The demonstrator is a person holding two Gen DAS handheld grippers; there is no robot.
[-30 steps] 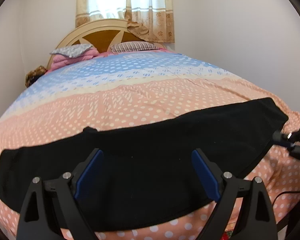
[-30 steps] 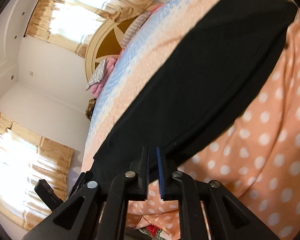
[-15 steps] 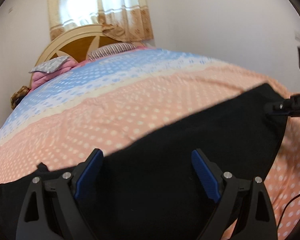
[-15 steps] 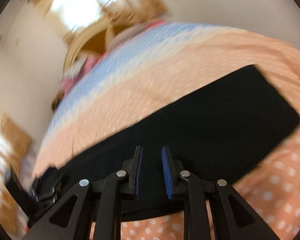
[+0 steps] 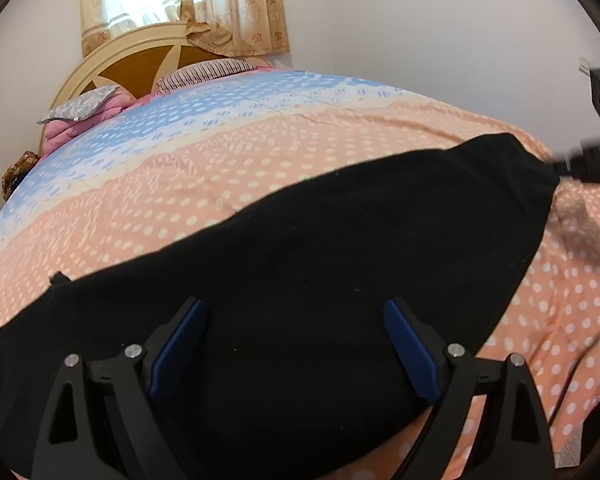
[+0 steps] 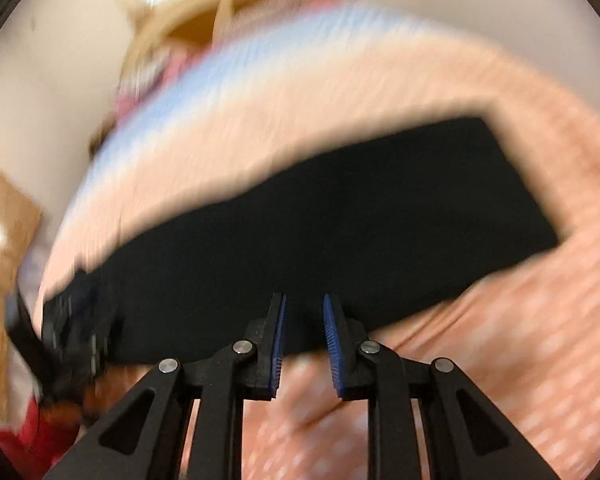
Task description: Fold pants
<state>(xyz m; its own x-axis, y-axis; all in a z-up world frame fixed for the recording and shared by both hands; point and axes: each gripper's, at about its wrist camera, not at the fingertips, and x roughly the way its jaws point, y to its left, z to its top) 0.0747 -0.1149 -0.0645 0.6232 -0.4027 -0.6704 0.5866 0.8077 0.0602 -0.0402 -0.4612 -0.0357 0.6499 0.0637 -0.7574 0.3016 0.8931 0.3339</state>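
Black pants (image 5: 340, 260) lie flat in a long band across the near part of the bed, folded lengthwise. My left gripper (image 5: 294, 308) hovers over their middle, open wide, with nothing between its blue pads. In the right wrist view, which is blurred, the pants (image 6: 340, 220) stretch from left to right. My right gripper (image 6: 305, 300) hangs above their near edge, its jaws a narrow gap apart and holding nothing. The right gripper's body (image 5: 592, 160) shows by the pants' right end. The left gripper (image 6: 68, 320) is a dark blur at the left.
The bed sheet (image 5: 260, 152) is orange with white dots, blue farther back. A headboard (image 5: 140, 68), striped pillow (image 5: 208, 72) and pink bedding (image 5: 76, 128) are at the far end. Curtains (image 5: 220, 8) hang behind. A dark cable (image 5: 572, 380) runs off the bed's right side.
The left gripper slid right along the pants, still open wide. The right gripper rolled upright and rose away from the pants' edge, and its jaws parted a little.
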